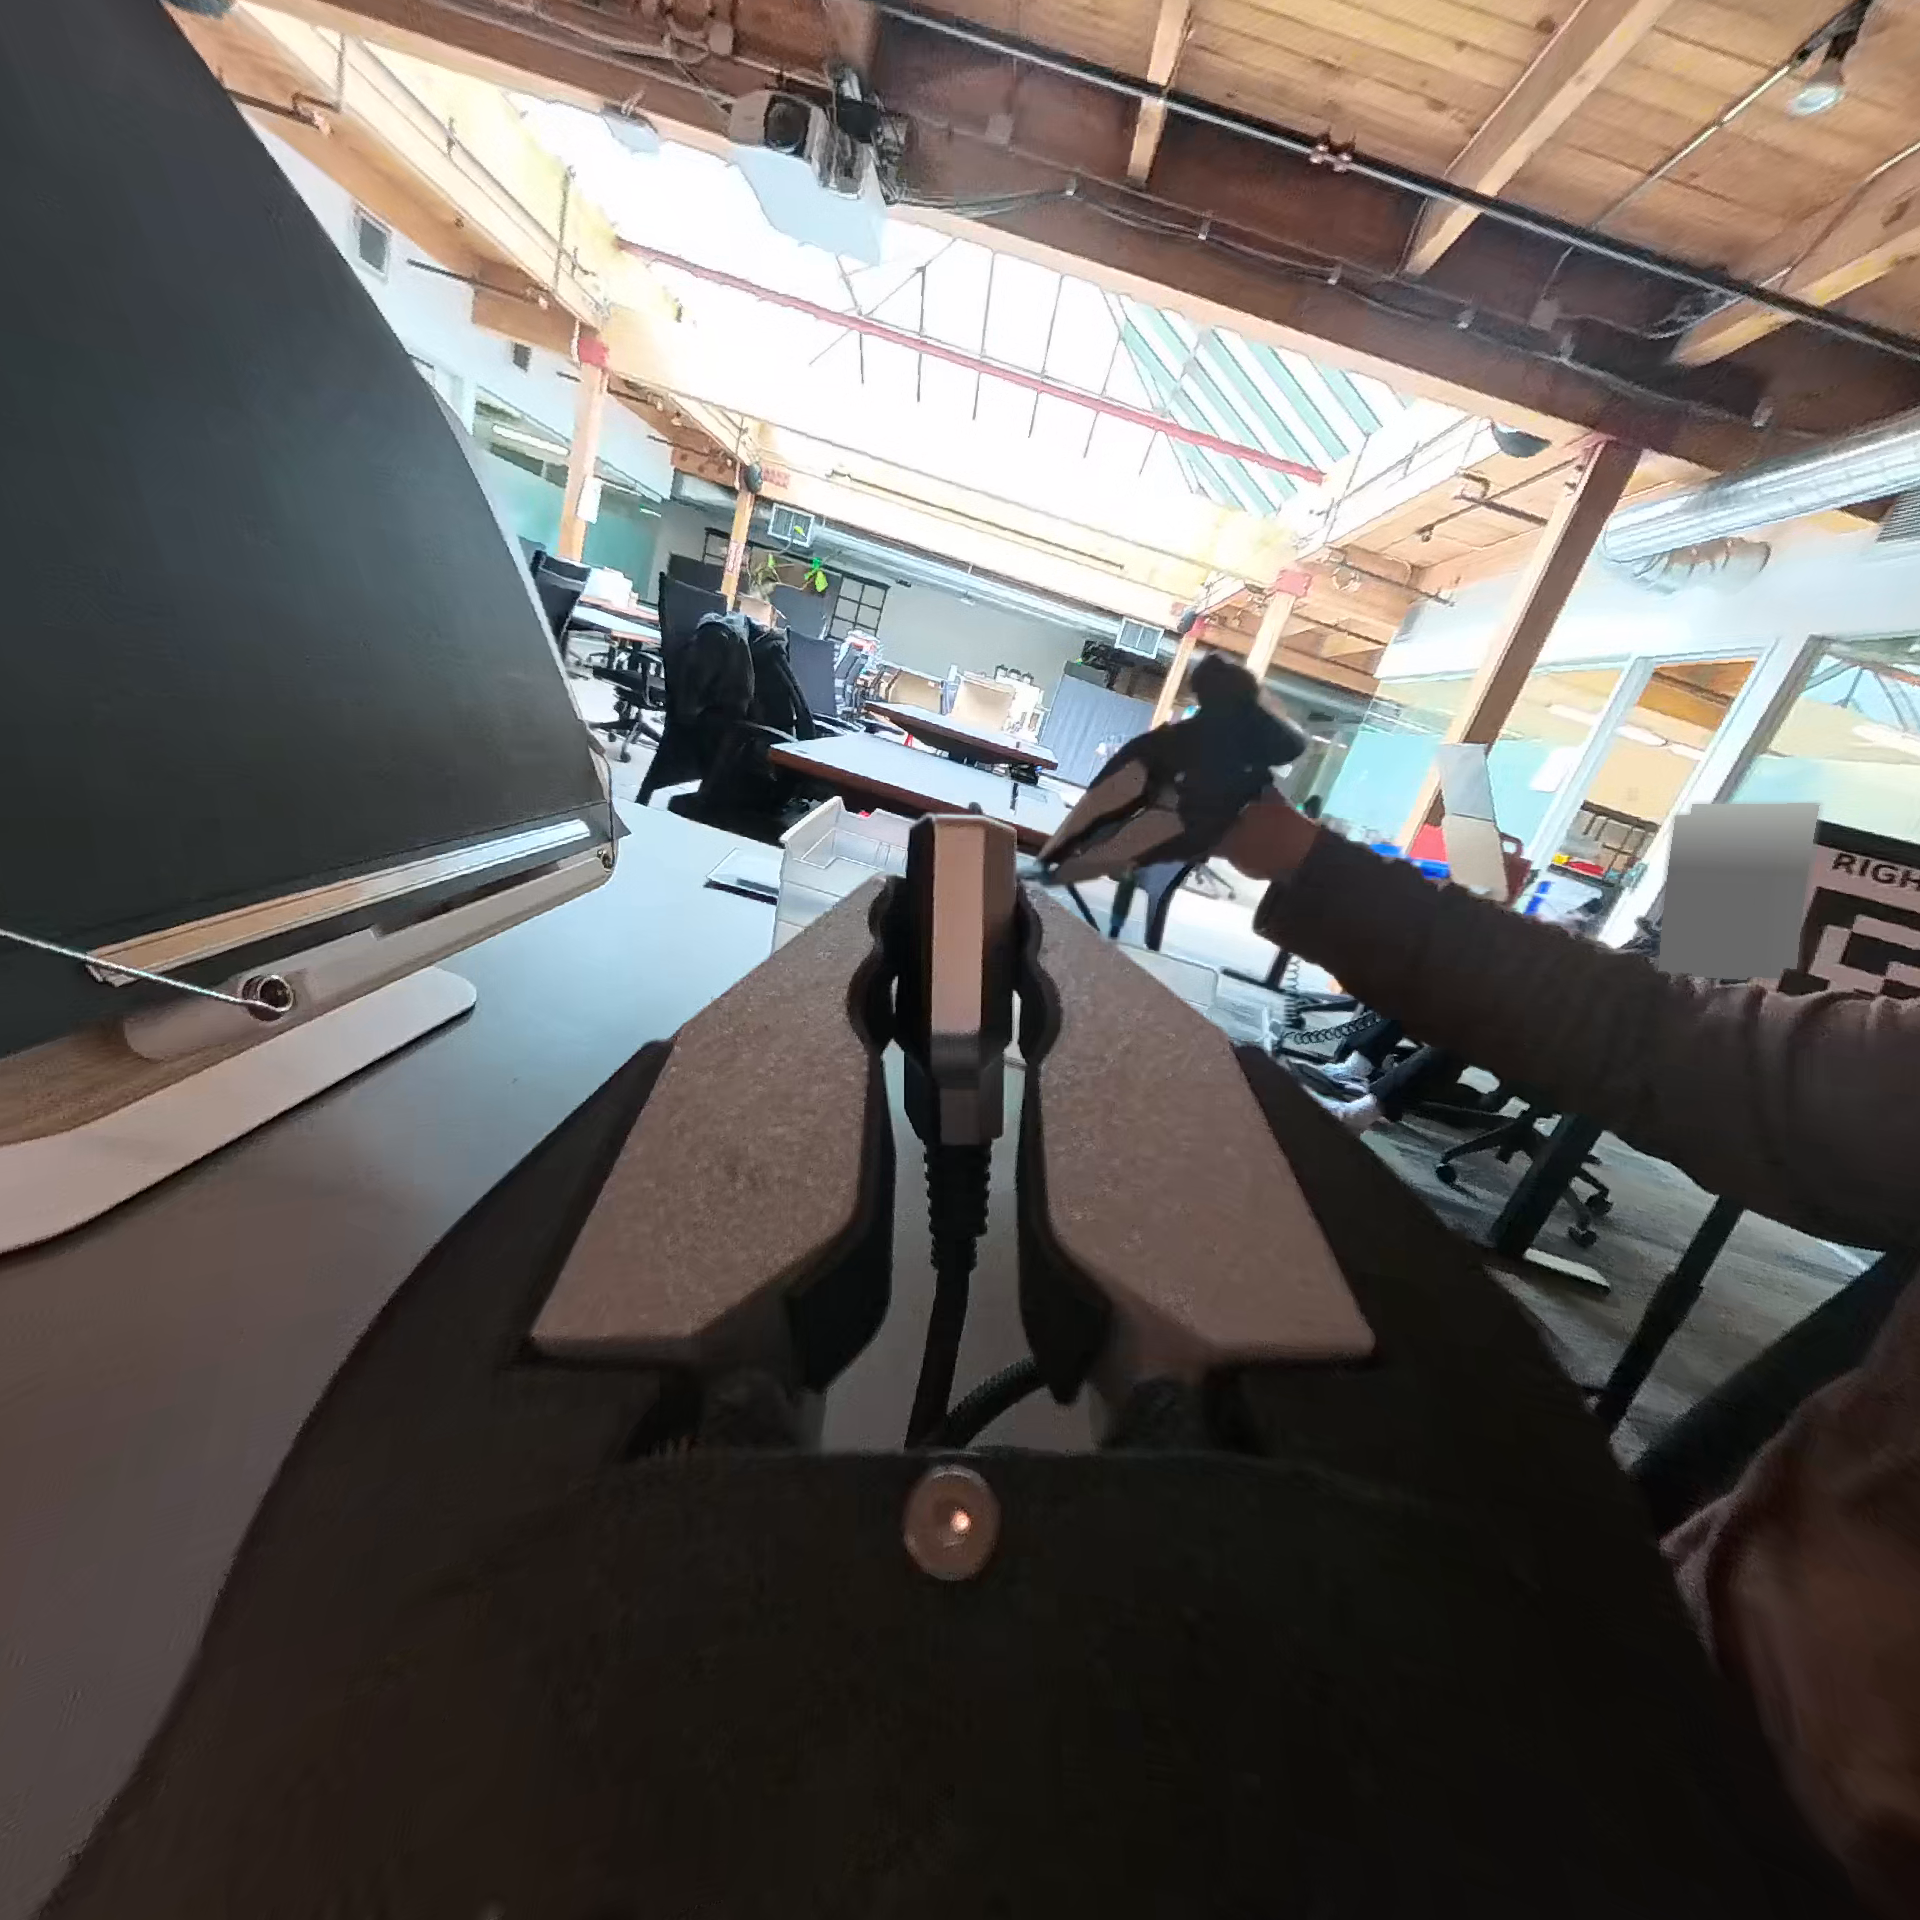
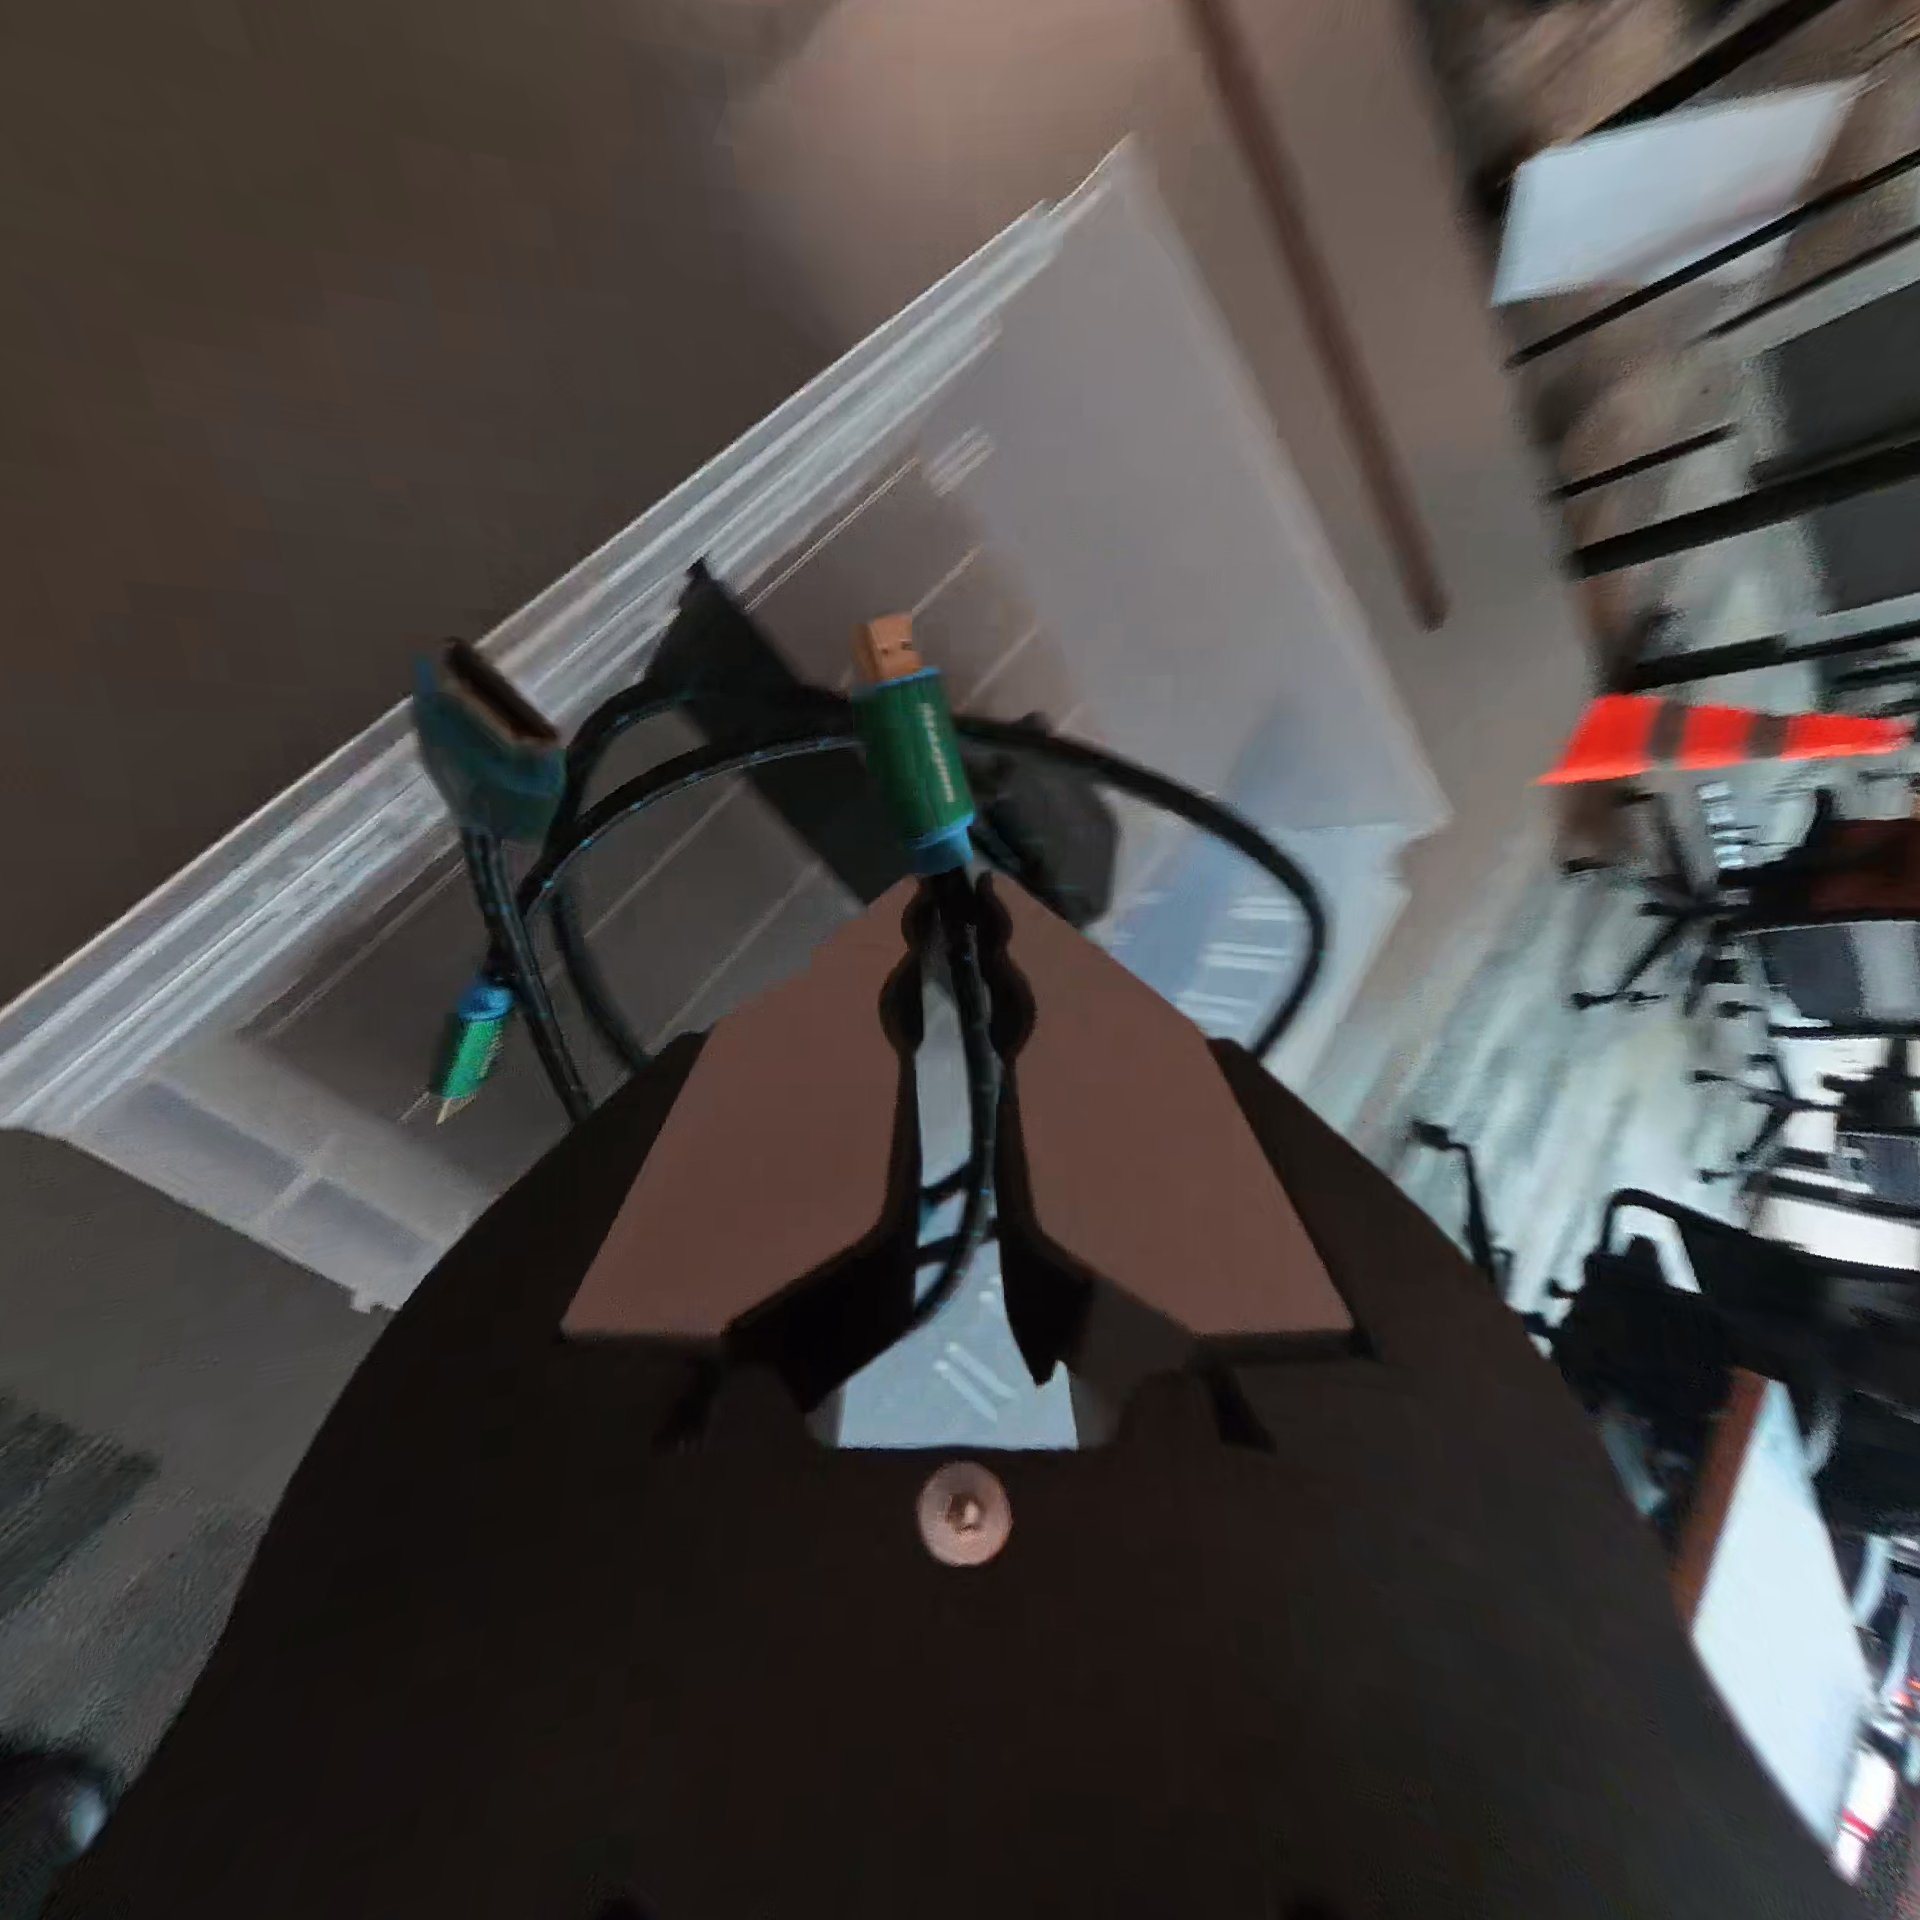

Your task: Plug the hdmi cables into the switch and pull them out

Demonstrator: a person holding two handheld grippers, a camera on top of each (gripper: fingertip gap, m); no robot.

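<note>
My left wrist camera sits low behind its gripper, tilted up across the dark desk (image 1: pixel 582 966) toward the timber ceiling at twelve o'clock. My right wrist camera looks steeply down, blurred, close over the clear plastic bin (image 2: pixel 1143 436). Both catch that bin (image 1: pixel 831 847); the left view shows the right gripper (image 1: pixel 1049 857) at one o'clock.

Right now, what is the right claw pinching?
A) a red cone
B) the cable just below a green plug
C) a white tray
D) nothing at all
B: in the right wrist view, the right claw is shut on the dark cable just below the green plug, which sticks out past its tips.
</note>
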